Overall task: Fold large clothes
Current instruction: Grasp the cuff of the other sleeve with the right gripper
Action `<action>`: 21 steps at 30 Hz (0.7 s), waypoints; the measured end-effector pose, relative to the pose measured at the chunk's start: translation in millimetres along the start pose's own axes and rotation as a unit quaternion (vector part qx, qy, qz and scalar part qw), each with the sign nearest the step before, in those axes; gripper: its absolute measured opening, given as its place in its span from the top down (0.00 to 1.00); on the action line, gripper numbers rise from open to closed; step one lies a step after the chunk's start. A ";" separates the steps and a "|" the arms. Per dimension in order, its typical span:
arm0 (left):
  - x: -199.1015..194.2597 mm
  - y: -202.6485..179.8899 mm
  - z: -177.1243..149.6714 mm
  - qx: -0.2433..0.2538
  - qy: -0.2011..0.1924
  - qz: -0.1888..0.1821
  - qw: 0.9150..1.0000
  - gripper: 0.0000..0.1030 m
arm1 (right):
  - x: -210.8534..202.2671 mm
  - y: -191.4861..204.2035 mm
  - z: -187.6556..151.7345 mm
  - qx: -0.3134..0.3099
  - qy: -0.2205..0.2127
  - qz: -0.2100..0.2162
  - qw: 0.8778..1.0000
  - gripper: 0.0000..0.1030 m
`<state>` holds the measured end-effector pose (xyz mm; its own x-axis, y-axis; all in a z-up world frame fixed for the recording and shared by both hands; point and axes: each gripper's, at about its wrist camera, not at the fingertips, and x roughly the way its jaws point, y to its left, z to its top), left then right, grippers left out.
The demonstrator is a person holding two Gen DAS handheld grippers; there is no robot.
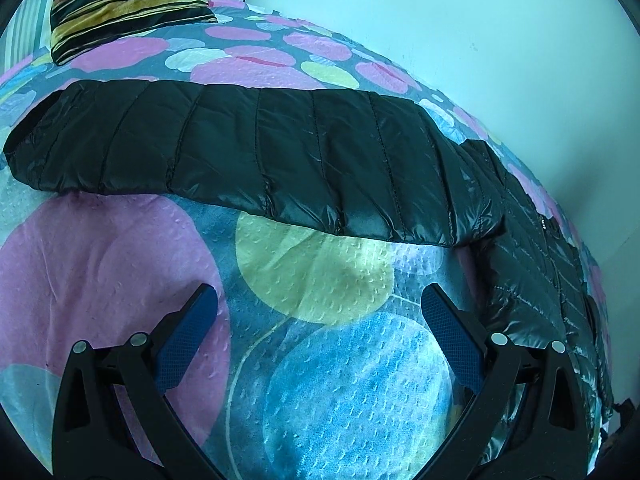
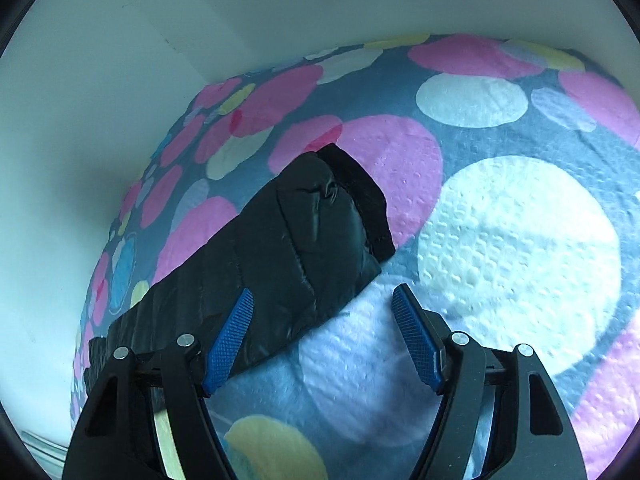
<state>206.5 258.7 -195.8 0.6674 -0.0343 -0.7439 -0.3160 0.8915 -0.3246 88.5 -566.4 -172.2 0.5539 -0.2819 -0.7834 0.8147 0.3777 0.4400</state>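
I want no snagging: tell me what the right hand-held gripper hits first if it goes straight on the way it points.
Probably the bedspread just past the jacket sleeve. The open right hand-held gripper has its left finger over the sleeve's edge, so that side may brush it first; depth is unclear.

One black quilted puffer jacket point(image 1: 280, 152) – two sleeves showing – one striped velvet cushion point(image 1: 124, 4), one spotted bedspread point(image 1: 340, 380), two grippers: left point(image 1: 320, 300), right point(image 2: 323, 300).

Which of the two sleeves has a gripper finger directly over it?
The sleeve in the right wrist view: one blue finger overlaps it. The other sleeve lies beyond the left gripper.
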 end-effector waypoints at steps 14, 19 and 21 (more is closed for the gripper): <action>2.3 -1.7 -0.6 0.007 0.004 0.009 1.000 0.02 | 25.4 21.8 9.8 -0.050 -0.038 -0.042 0.997 0.63; 2.9 -2.3 -0.4 0.007 0.005 0.009 1.000 0.02 | 28.6 33.0 13.1 -0.049 -0.035 -0.016 0.998 0.82; 3.1 -2.4 -0.6 0.007 0.005 0.010 1.000 0.02 | 25.8 38.7 12.3 -0.047 -0.041 -0.010 0.998 0.84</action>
<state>208.9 256.2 -197.6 0.6546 -0.0211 -0.7557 -0.3188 0.8987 -0.3012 136.4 -569.8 -170.0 0.5537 -0.3591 -0.7513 0.8074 0.4524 0.3788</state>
